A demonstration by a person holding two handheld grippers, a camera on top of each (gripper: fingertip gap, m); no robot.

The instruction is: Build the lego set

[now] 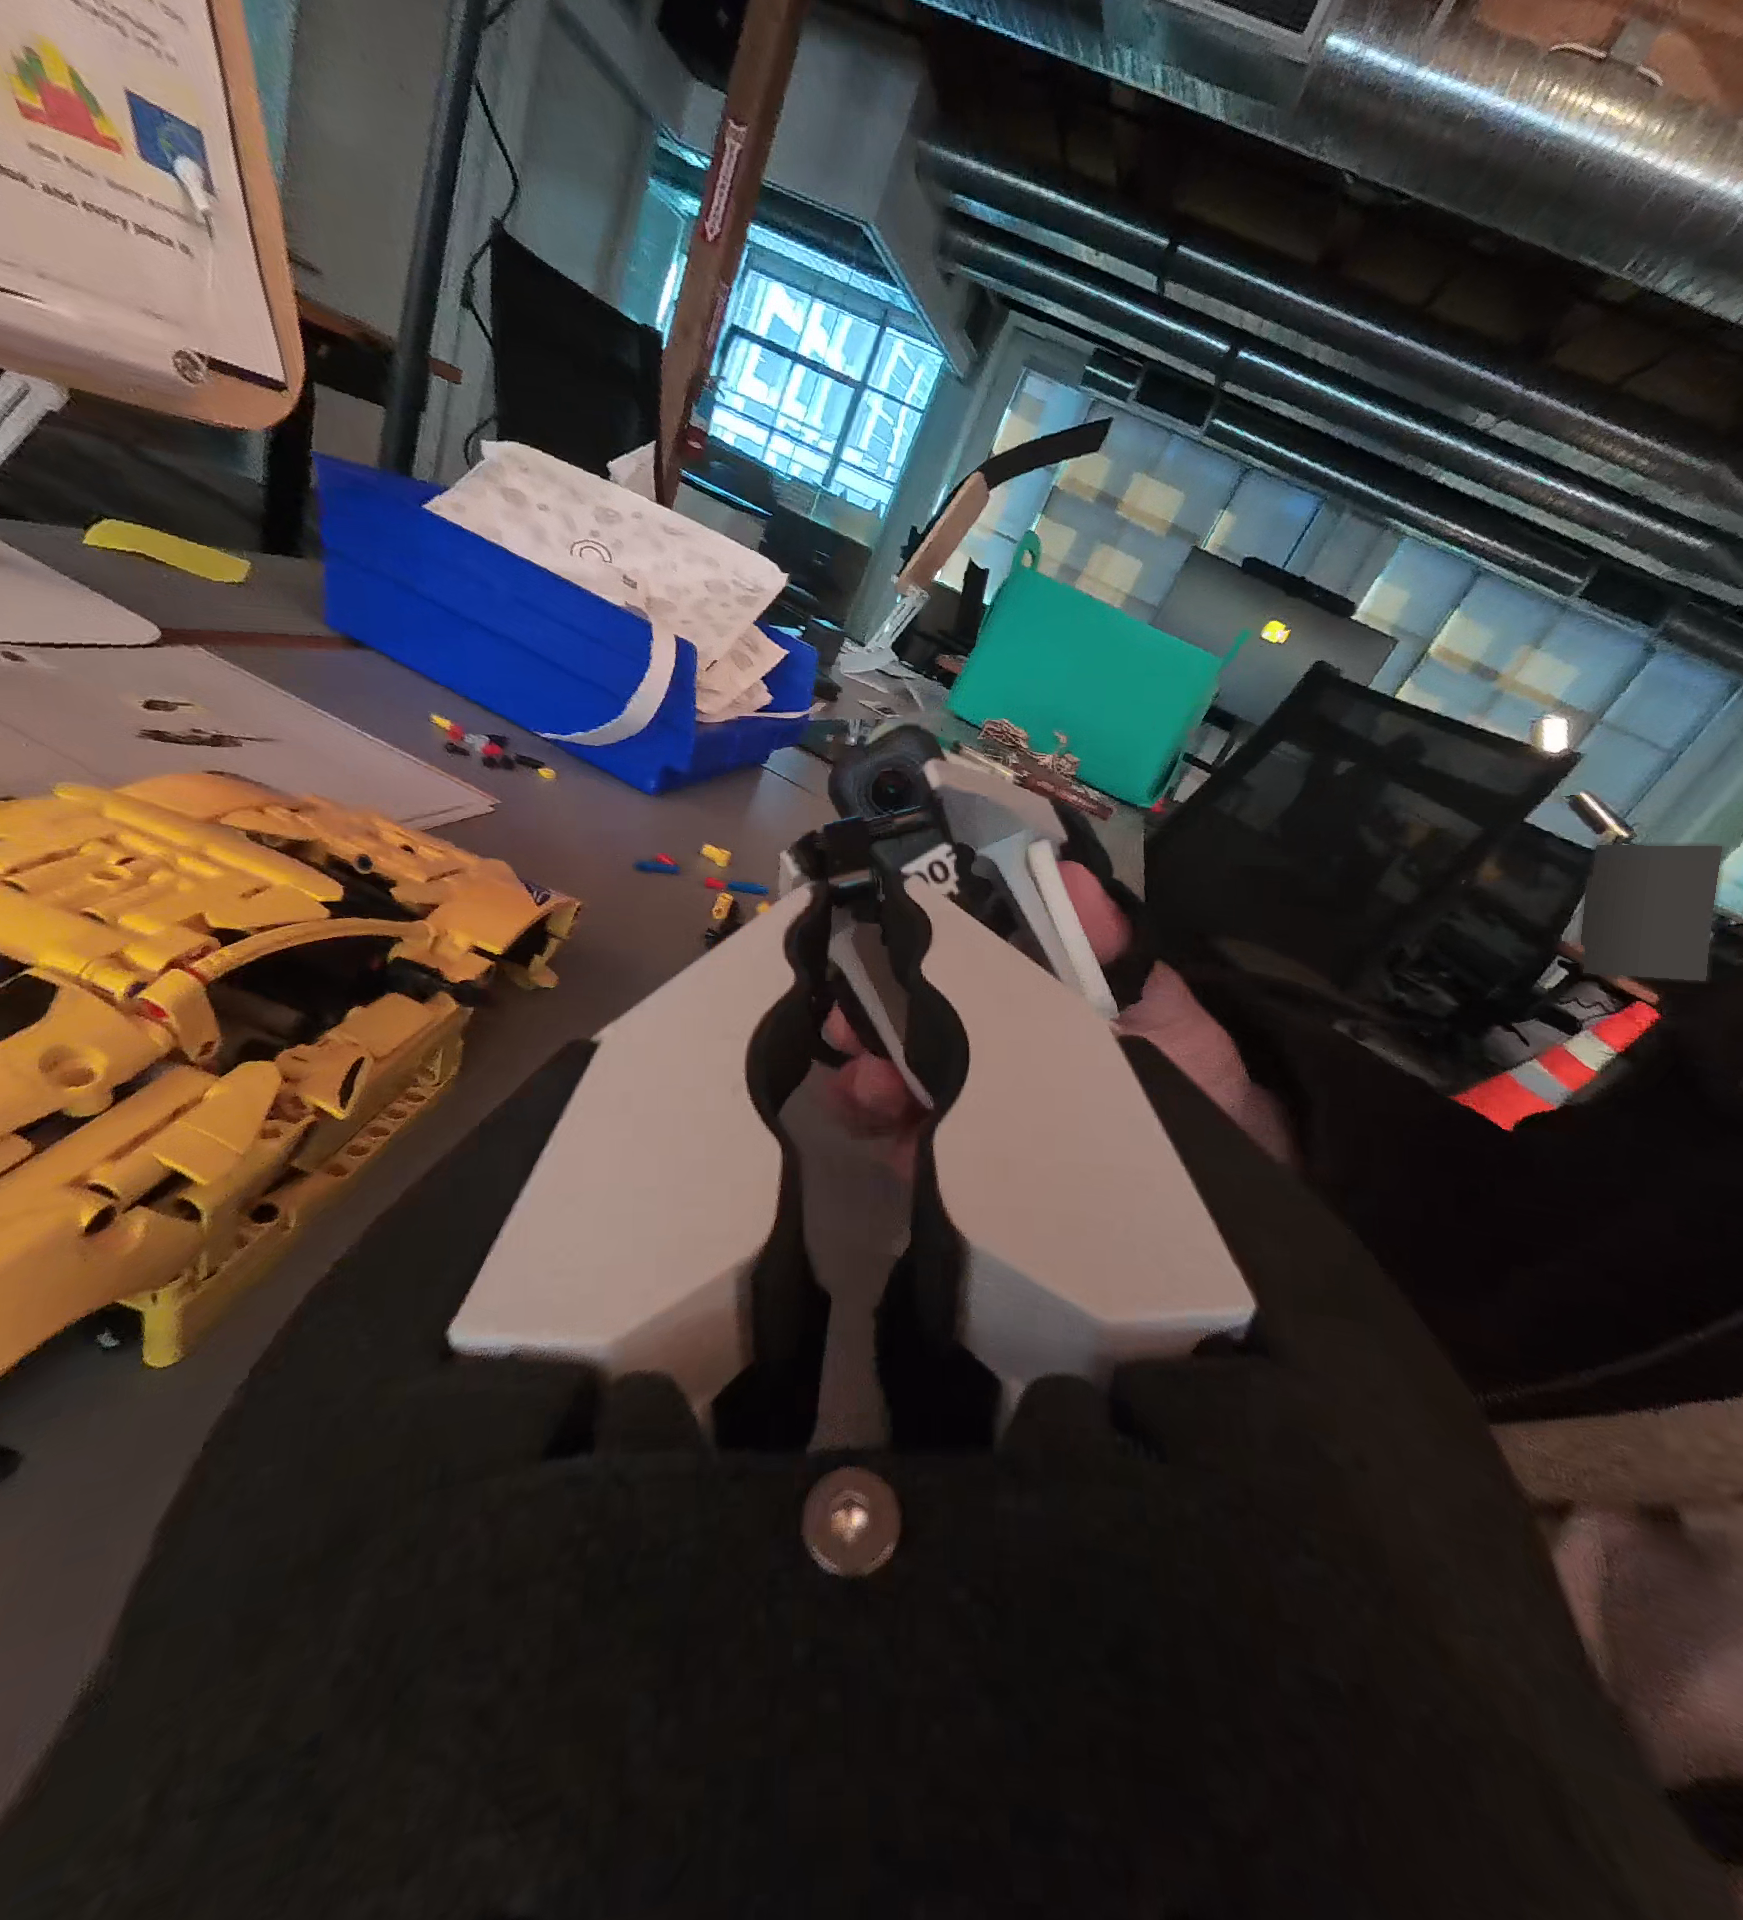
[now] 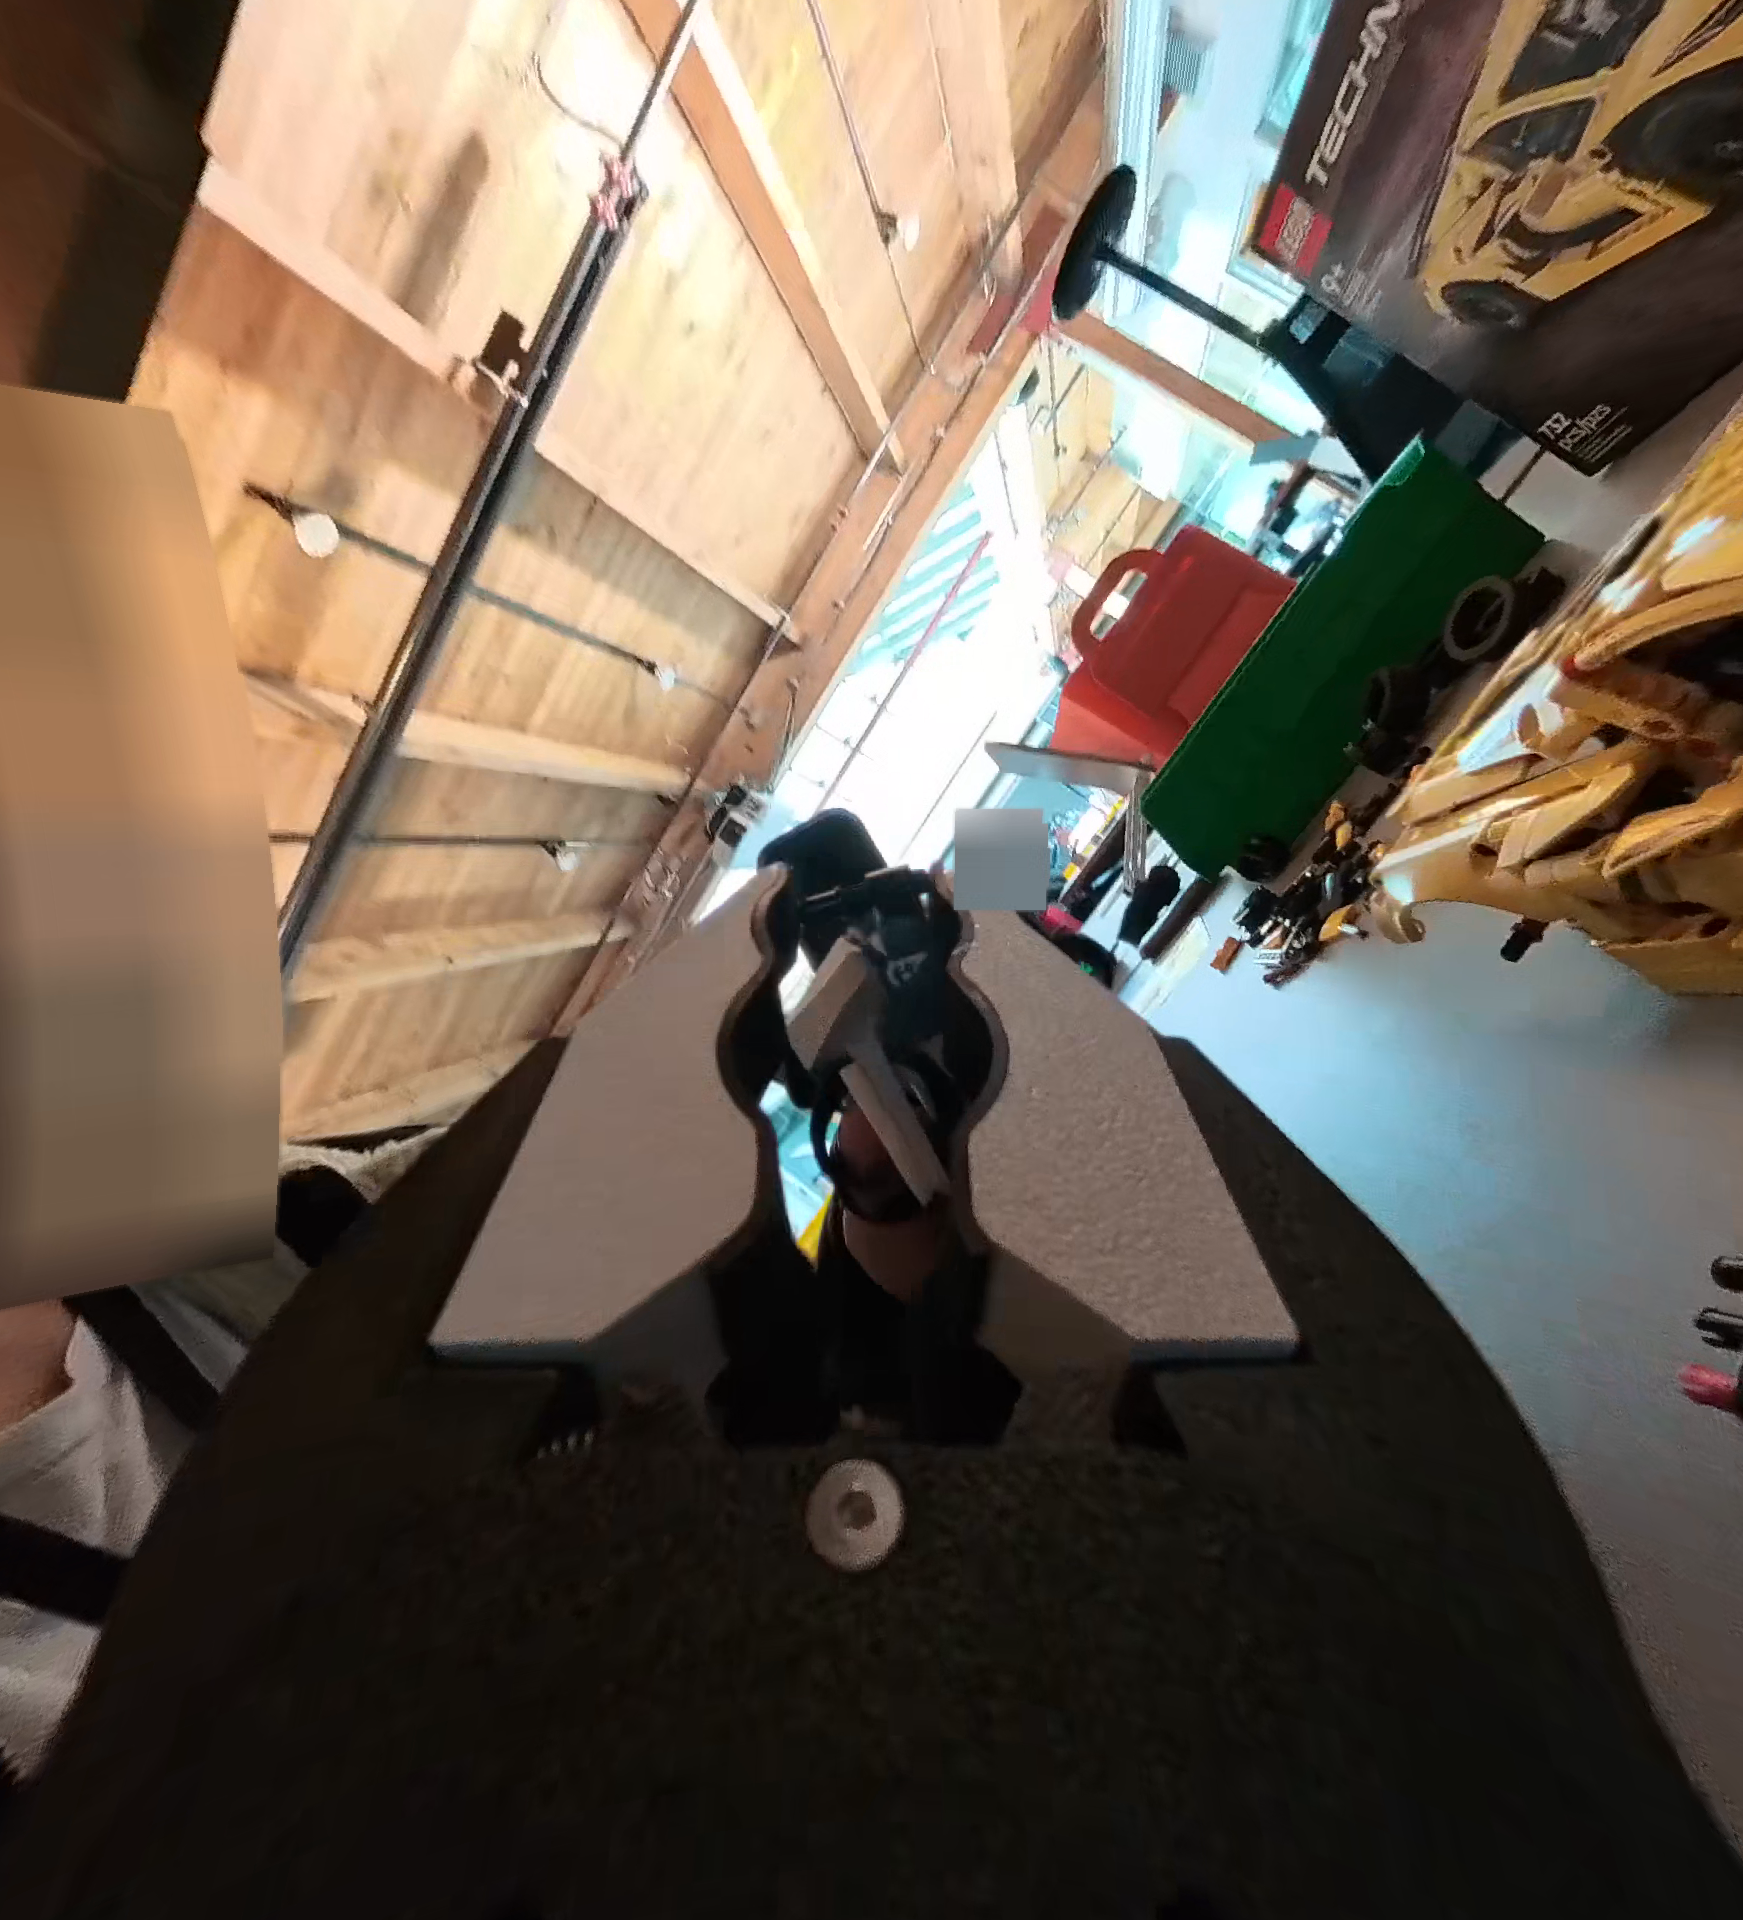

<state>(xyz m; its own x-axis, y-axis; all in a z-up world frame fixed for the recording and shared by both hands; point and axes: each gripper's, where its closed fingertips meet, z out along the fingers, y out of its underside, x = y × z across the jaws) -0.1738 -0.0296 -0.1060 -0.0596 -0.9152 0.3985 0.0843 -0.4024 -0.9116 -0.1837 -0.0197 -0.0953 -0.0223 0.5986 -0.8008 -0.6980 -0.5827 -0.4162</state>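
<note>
Nearest, the left hand-held gripper [image 1: 851, 997] and the right hand-held gripper [image 2: 862, 1023] are held raised with jaws slightly apart, empty. Farther, at left of the left wrist view, the yellow lego car [image 1: 171, 1049] lies on the grey surface [image 1: 576, 997]; judged light, rigid but prone to shed panels, it is best gripped low on the chassis beams.

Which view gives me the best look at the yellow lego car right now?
Left wrist view: the yellow lego car lies sharp and upright on the table, most of its body showing. The right wrist view shows it tilted, blurred and cut off at the frame edge.
</note>
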